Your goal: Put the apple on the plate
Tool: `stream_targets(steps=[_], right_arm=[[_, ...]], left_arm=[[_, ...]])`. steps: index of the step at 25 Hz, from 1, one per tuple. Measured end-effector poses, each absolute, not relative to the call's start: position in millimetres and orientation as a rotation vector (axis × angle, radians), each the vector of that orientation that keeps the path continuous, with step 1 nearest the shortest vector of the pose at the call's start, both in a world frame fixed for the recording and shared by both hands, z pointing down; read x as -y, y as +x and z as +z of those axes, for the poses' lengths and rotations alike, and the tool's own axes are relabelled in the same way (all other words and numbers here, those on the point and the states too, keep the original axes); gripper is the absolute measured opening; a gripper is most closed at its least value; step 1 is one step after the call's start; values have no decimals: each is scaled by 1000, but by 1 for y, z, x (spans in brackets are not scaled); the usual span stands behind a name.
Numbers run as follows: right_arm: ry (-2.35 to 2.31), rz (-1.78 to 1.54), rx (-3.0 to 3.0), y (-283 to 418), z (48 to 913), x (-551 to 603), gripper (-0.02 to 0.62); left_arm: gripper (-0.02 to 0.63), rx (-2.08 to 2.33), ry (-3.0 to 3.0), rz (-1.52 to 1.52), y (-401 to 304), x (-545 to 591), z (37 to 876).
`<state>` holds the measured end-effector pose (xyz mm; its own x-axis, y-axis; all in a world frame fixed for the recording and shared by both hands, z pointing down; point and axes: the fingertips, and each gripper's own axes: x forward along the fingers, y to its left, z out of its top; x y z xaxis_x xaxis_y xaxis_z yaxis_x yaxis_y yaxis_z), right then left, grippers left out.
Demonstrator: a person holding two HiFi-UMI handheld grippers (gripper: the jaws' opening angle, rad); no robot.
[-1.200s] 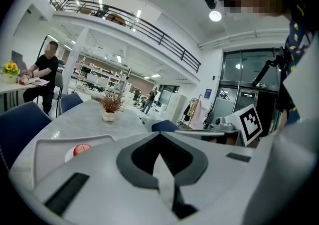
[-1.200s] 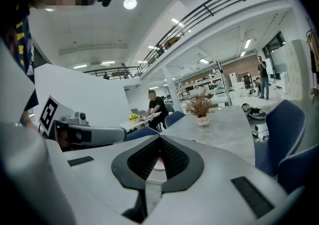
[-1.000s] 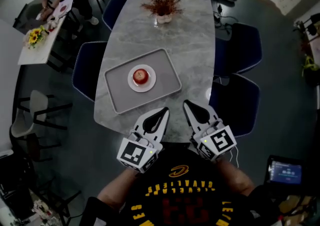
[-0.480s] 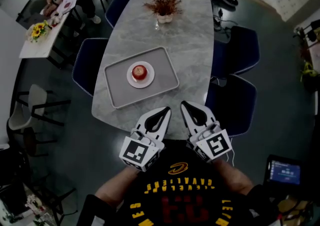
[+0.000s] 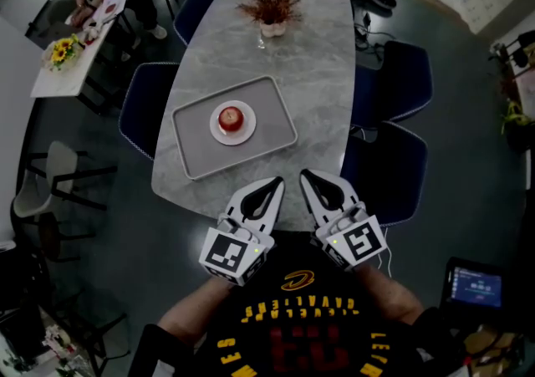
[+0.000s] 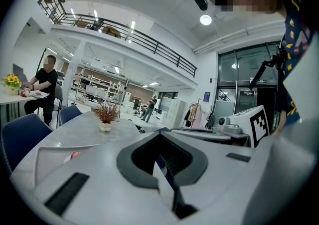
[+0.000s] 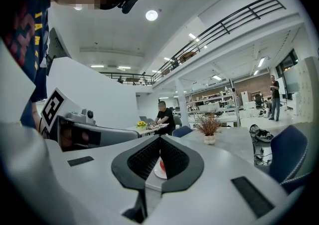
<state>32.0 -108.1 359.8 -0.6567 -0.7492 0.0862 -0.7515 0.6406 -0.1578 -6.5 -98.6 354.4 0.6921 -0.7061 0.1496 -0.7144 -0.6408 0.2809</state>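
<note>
A red apple (image 5: 231, 119) sits on a small white plate (image 5: 242, 137), which rests in a grey tray (image 5: 272, 104) on the marble table (image 5: 301, 58). Both grippers hover side by side at the table's near edge, well short of the tray. My left gripper (image 5: 278, 182) is shut with nothing in it, and so is my right gripper (image 5: 306, 175). In the right gripper view the apple (image 7: 162, 165) and plate (image 7: 157, 173) show just past the closed jaw tips of the right gripper (image 7: 160, 137). In the left gripper view, the left gripper (image 6: 160, 134) hides most of the tray.
A vase of dried red twigs (image 5: 272, 7) stands at the table's far end. Dark blue chairs (image 5: 142, 112) (image 5: 405, 74) (image 5: 393, 175) flank the table. A person sits at a side table (image 5: 63, 74) with yellow flowers at the upper left.
The head view has shifted a little, so the table and tray now sit slightly higher and further left. Both grippers stay shut near the front edge, and the apple stays on the plate.
</note>
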Motion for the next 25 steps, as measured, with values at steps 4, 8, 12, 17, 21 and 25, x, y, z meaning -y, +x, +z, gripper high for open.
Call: stream_targets(steps=[4, 8, 12, 17, 21, 25], right_arm=[[1303, 262, 2837, 32, 358, 109, 8], [1300, 259, 2840, 31, 357, 108, 8], [1293, 244, 2841, 30, 356, 107, 8], [1302, 250, 2819, 31, 359, 108, 8], [1312, 259, 2814, 32, 358, 108, 8], [1309, 253, 2819, 34, 358, 107, 8]], left_arm=[[2, 1114, 2581, 49, -8, 97, 360], [2, 1112, 2577, 50, -9, 96, 361], [2, 1123, 2585, 30, -11, 99, 357], [2, 1130, 2565, 36, -12, 102, 356], [2, 1115, 2592, 37, -11, 99, 361], [2, 1137, 2566, 73, -13, 101, 358]])
